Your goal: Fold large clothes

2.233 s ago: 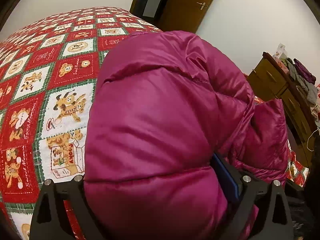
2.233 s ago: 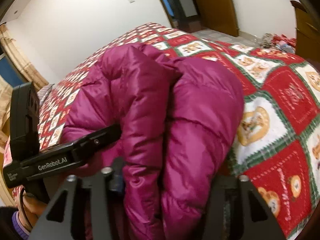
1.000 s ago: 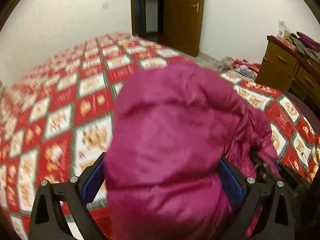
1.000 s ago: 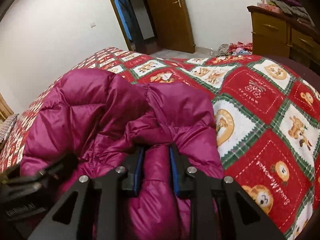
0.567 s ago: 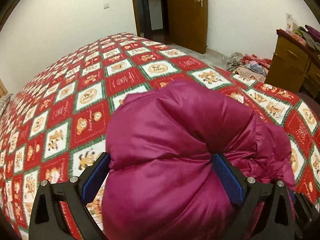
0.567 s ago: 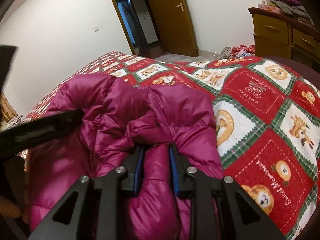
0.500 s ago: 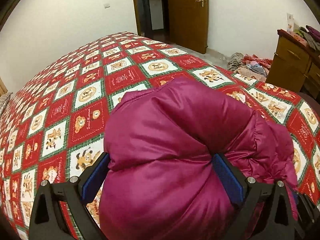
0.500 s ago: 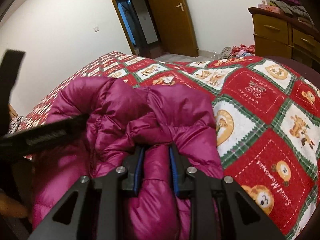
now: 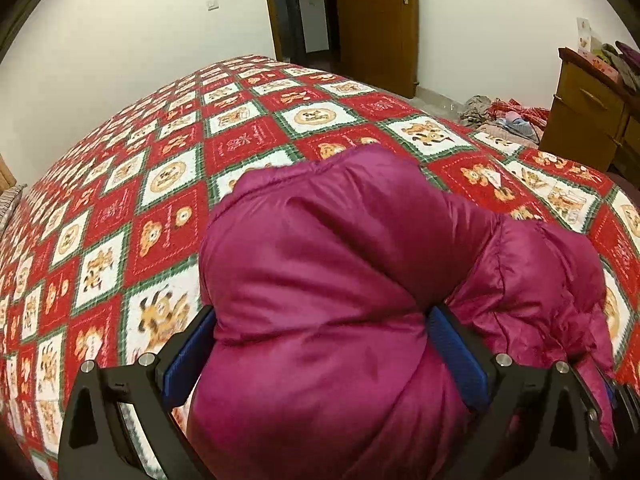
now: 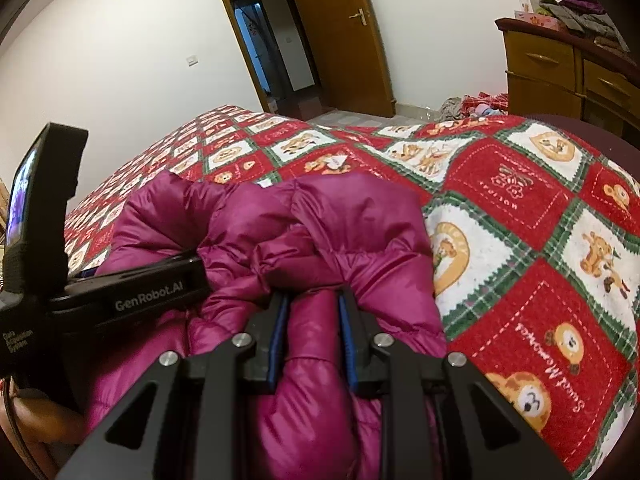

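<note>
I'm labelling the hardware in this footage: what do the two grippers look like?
Both are matte black with triangular cut-outs, silver screws and blue pads: right gripper, left gripper. The left one's body reads "GenRobot.AI" in the right wrist view and carries a small screen.

Both grippers are black, with blue pads and silver screws: the left gripper (image 9: 320, 344) and the right gripper (image 10: 312, 332). The left's body reads "GenRobot.AI" in white, with a small screen.

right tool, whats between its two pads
A pinched fold of the magenta puffer jacket fills the gap of the right tool, seen in the right wrist view.
</note>
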{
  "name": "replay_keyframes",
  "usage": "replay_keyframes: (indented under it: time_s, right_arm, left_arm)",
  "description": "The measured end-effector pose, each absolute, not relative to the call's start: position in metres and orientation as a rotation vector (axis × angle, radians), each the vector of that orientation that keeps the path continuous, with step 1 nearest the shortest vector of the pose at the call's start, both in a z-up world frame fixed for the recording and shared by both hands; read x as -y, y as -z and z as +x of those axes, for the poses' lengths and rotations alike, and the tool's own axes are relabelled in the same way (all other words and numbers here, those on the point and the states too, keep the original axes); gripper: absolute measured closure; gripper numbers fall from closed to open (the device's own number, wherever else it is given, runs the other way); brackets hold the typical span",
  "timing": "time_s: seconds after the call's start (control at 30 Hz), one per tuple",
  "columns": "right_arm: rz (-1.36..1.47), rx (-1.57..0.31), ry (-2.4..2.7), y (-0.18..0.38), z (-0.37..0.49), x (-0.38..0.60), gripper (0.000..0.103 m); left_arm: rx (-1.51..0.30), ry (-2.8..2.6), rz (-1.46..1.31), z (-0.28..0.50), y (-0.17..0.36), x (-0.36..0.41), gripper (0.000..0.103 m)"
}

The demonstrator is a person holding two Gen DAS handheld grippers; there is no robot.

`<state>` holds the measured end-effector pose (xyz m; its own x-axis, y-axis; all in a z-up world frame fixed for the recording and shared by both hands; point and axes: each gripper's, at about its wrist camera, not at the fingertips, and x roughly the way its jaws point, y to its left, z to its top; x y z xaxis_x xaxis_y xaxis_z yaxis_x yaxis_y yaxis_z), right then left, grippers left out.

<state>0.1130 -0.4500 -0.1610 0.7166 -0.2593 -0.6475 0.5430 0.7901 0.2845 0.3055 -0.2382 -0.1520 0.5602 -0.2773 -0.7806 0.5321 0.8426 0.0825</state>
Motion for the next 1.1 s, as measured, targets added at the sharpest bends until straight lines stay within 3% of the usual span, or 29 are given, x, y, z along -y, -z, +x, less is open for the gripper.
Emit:
replay_keyframes:
  time_s: [0.13, 0.33, 0.43, 0.6, 1.1]
  right_arm:
    - [0.482, -0.637, 0.455, 0.16, 0.115, 0.451, 0.079]
    - [0.48, -0.677, 0.456, 0.156, 0.118, 0.454, 0.078]
    - [0.398, -0.744, 0.483, 0.141, 0.121, 0.448, 0.074]
    - [0.394, -0.684, 0.479, 0.113, 0.082, 0.428, 0.052]
    - [0.518, -0.758, 0.484, 0.143, 0.037, 0.401, 0.045]
  left_arm:
    - [-0.926, 0.524, 0.228, 0.285, 0.14, 0.211, 0.001]
    - [-0.9, 0.541, 0.207, 0.244, 0.123, 0.186, 0.001]
    - [-0.877, 0.538, 0.23, 0.231, 0.115, 0.181, 0.001]
    - [-0.839, 0.529, 0.282, 0.215, 0.107, 0.177, 0.001]
    - [-0.867, 0.531, 0.317, 0.177, 0.126, 0.156, 0.001]
